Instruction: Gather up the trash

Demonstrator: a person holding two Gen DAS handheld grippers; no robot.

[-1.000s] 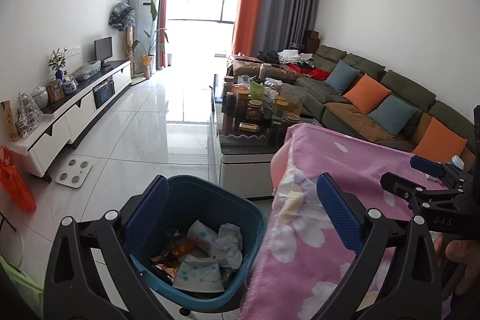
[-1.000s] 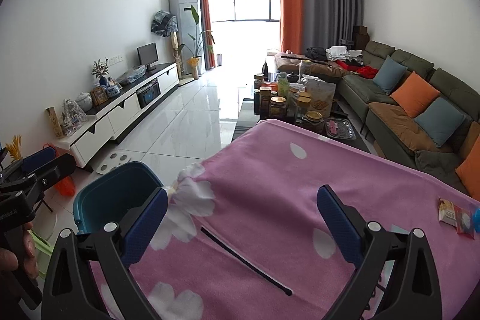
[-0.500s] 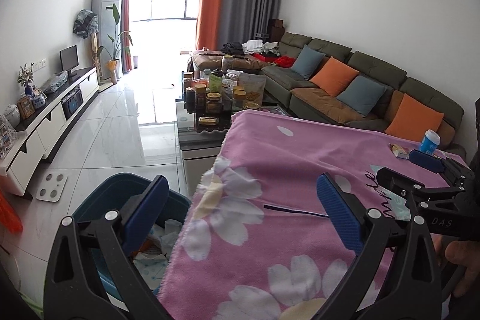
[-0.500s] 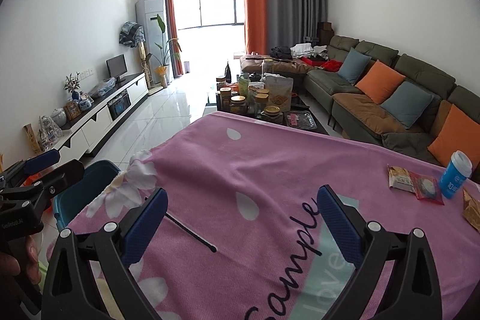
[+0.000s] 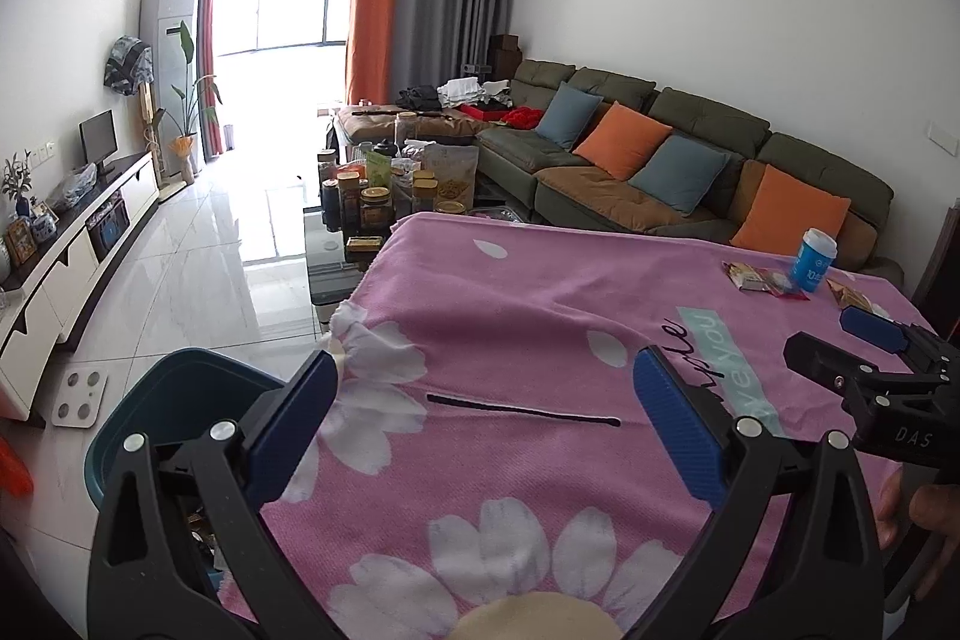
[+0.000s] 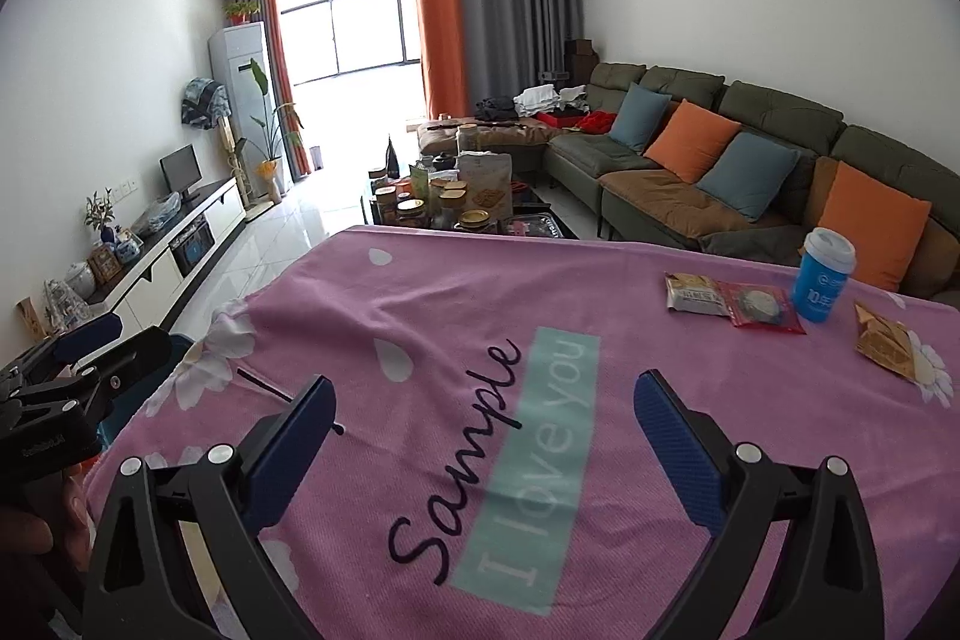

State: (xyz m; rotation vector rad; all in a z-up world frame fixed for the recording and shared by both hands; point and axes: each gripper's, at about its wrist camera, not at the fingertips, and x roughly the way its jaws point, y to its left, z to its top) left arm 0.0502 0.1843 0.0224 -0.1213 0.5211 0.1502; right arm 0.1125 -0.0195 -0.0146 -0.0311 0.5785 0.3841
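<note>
A thin black stick (image 5: 522, 410) lies on the pink flowered cloth (image 5: 540, 316) of the table, just ahead of my open, empty left gripper (image 5: 480, 400); it also shows in the right wrist view (image 6: 264, 388). A teal trash bin (image 5: 174, 400) stands on the floor at the table's left edge. At the far right of the table lie a white snack packet (image 6: 693, 293), a red packet (image 6: 759, 305), a blue paper cup (image 6: 822, 274) and a tan wrapper (image 6: 885, 347). My right gripper (image 6: 480, 400) is open and empty above the cloth's lettering.
A coffee table (image 5: 384, 214) crowded with jars stands beyond the table. A green sofa (image 6: 750, 160) with orange and blue cushions runs along the right wall. A white TV cabinet (image 5: 78, 232) lines the left wall, with a white scale (image 5: 78, 397) on the floor.
Both grippers have swung right, away from the bin and over the table. The stick now lies in front of the left gripper, and the packets and cup have come closer in the right view.
</note>
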